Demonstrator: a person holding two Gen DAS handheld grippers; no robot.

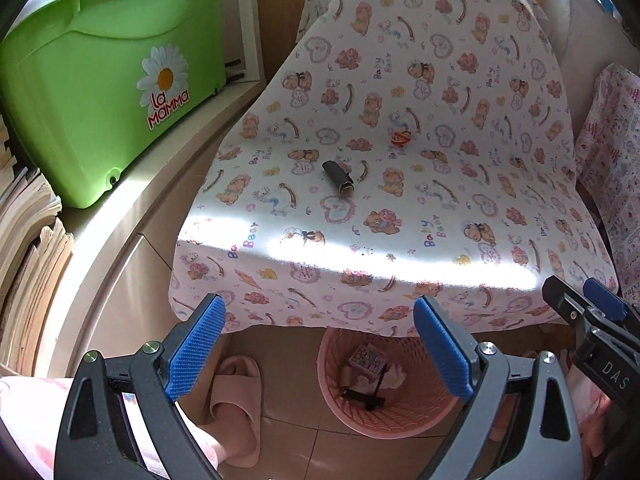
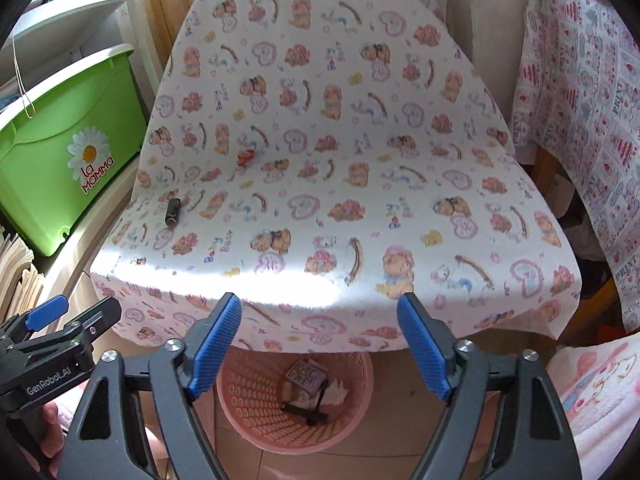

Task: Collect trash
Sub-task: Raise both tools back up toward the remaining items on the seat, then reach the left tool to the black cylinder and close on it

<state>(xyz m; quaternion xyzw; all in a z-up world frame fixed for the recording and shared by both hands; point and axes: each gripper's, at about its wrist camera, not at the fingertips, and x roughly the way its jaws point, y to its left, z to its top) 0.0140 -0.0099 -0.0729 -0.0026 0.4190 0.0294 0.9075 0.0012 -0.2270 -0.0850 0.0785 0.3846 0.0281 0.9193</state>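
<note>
Blue-padded fingers of the left gripper stand spread wide with nothing between them, framing a pink basket on the tiled floor just under the near edge of a table draped in a bear-print cloth. Inside the basket lie a small colourful box, a black stand-like piece and some crumpled white paper. On the cloth, well beyond the left gripper's tips, a dark tube lies on its side near the middle of the tabletop, and a small orange scrap sits farther back and to the tube's right, apart from it. The right gripper is likewise released and empty, its jaws wide over the same basket; from its view the tube lies toward the cloth's left side, far ahead and left of the fingers, with the orange scrap behind and to the right of it. Each gripper shows at the edge of the other's view, side by side in front of the table. A green bin marked with a daisy stands on a shelf left of the table, and a pink slipper rests on the floor left of the basket.
</note>
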